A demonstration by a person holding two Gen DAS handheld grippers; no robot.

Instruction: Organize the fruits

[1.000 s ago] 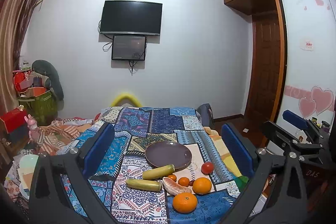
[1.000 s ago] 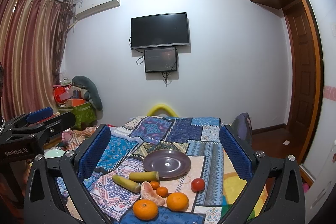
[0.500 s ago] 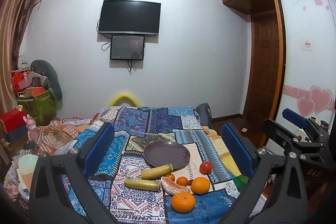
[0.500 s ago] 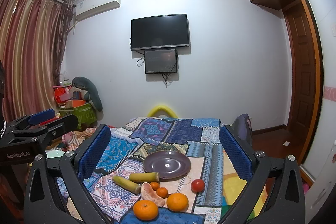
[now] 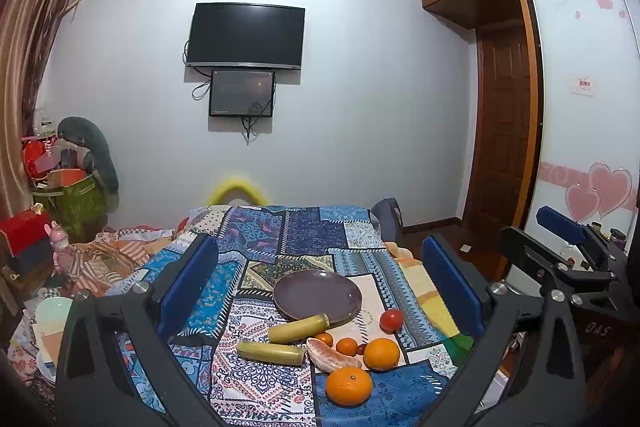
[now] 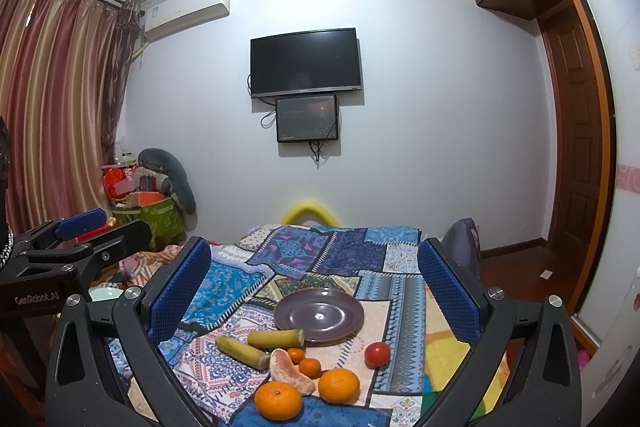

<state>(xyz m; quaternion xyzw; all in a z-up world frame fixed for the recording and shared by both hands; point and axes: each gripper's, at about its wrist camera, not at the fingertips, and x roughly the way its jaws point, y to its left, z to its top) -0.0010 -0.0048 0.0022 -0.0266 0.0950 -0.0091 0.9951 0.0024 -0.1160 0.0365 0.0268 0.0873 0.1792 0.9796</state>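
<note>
An empty purple plate [image 5: 318, 294] [image 6: 319, 314] lies on a patchwork cloth. In front of it lie two yellow-green cane pieces [image 5: 298, 327] [image 6: 241, 347], a peeled citrus segment [image 5: 331, 357] [image 6: 289, 371], two large oranges [image 5: 349, 385] [image 6: 278, 399], two small tangerines [image 5: 346, 346] [image 6: 309, 366] and a red tomato [image 5: 391, 319] [image 6: 377, 353]. My left gripper [image 5: 320, 285] is open and empty, above the near fruit. My right gripper [image 6: 314, 287] is open and empty, also held above the fruit.
The cloth-covered table [image 5: 304, 227] drops off to floor at the right, by a wooden door [image 5: 504, 131]. Clutter and boxes [image 5: 64, 187] stand at the left. A dark bag [image 6: 464, 239] sits by the far right corner. A TV [image 6: 306, 61] hangs on the wall.
Both views have shifted only slightly; the left view drifts a little. The fruit and plate have not moved and both grippers stay open.
</note>
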